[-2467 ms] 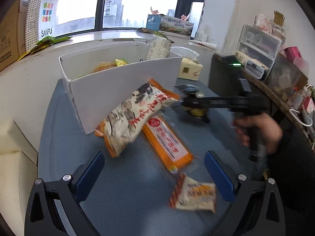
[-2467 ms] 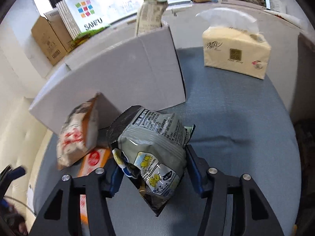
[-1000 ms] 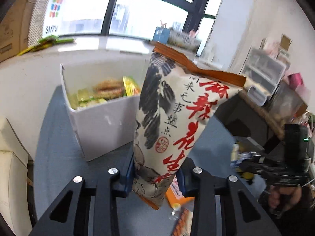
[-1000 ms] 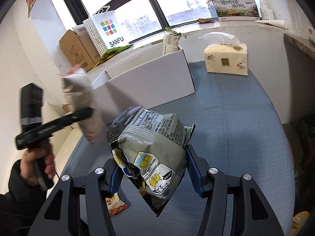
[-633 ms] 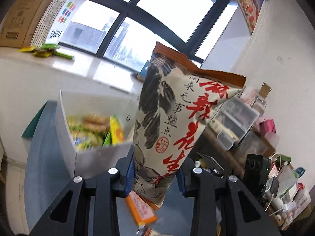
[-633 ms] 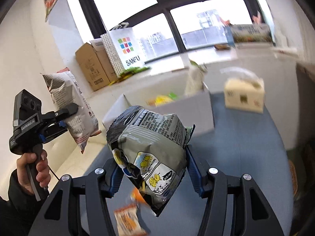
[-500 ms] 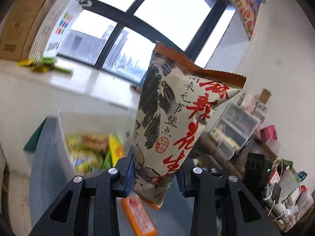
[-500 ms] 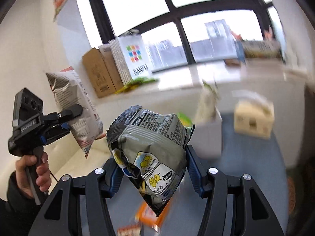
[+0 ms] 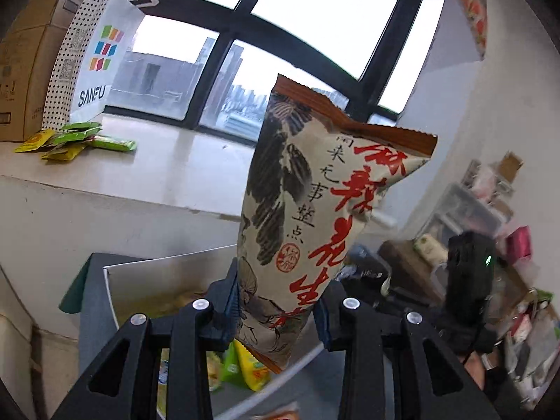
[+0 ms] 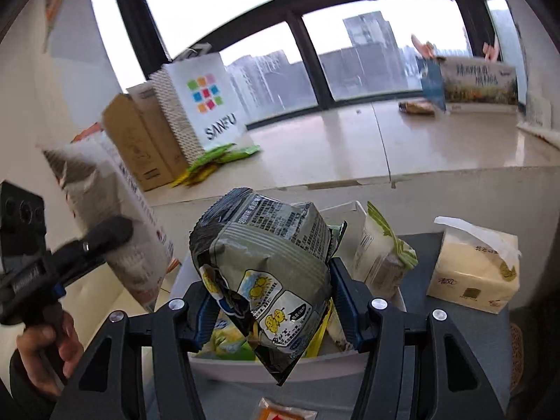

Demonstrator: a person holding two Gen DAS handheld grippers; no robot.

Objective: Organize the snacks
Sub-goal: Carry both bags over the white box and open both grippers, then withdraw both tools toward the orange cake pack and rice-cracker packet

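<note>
My left gripper (image 9: 276,309) is shut on a tall beige snack bag with red characters (image 9: 315,217), held upright above the white box (image 9: 147,273). That bag also shows at the left of the right wrist view (image 10: 115,231). My right gripper (image 10: 273,309) is shut on a grey-green snack bag (image 10: 266,273), held above the same white box (image 10: 350,364). Several yellow and green packets (image 9: 245,367) lie inside the box. An orange packet (image 10: 283,411) lies on the blue table in front of the box.
A tissue pack (image 10: 476,273) stands on the blue table (image 10: 455,332) right of the box. A pale bag (image 10: 381,255) sticks up at the box's right end. A SANFU paper bag (image 10: 203,105) and cardboard boxes (image 10: 140,140) stand on the windowsill.
Both grippers, each with its bag, have risen from the table and moved over the white box. The box interior now lies below both bags.
</note>
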